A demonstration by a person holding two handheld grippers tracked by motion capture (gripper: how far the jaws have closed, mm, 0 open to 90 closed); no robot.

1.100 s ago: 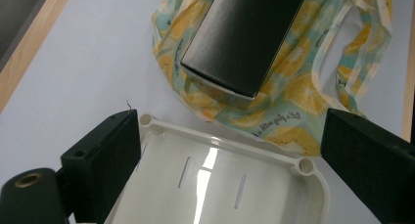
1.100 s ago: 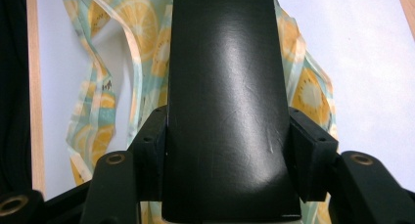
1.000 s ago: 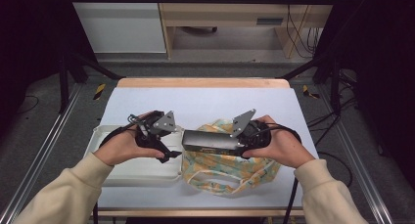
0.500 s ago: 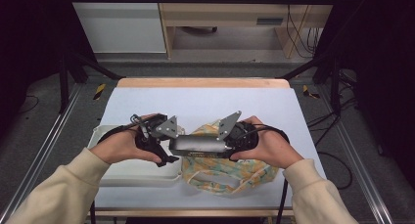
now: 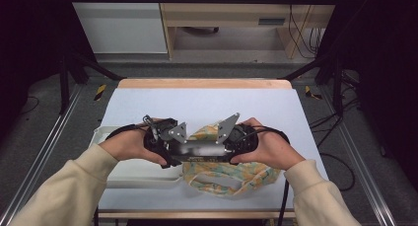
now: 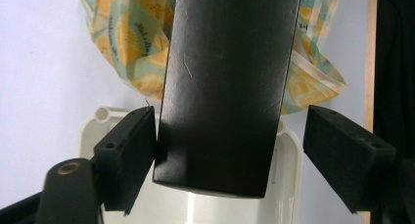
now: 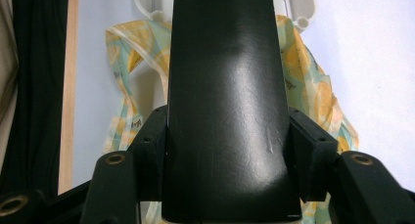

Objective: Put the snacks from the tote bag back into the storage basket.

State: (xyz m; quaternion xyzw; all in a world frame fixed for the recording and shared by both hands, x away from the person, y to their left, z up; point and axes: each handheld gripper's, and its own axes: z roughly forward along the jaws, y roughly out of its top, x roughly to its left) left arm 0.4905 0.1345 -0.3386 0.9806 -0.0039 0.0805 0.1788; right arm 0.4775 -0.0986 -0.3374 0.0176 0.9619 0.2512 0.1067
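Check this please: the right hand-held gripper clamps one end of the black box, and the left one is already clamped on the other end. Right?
Not quite. In the left gripper view, the left hand-held gripper has been closing, but one jaw stands apart from the black box. The right hand-held gripper does clamp it.

A black box (image 7: 225,111) with smooth, slightly glossy, faintly scratched finish is seen; at 12 o'clock a thin printed plastic bag (image 7: 318,101); a white glossy plastic tray (image 6: 288,180); matt table cover (image 5: 197,102).

Both forearms reach in low; left gripper (image 5: 172,144) and right gripper (image 5: 231,141) face each other, left jaws just closing, one pad still clear, right jaws clamped.
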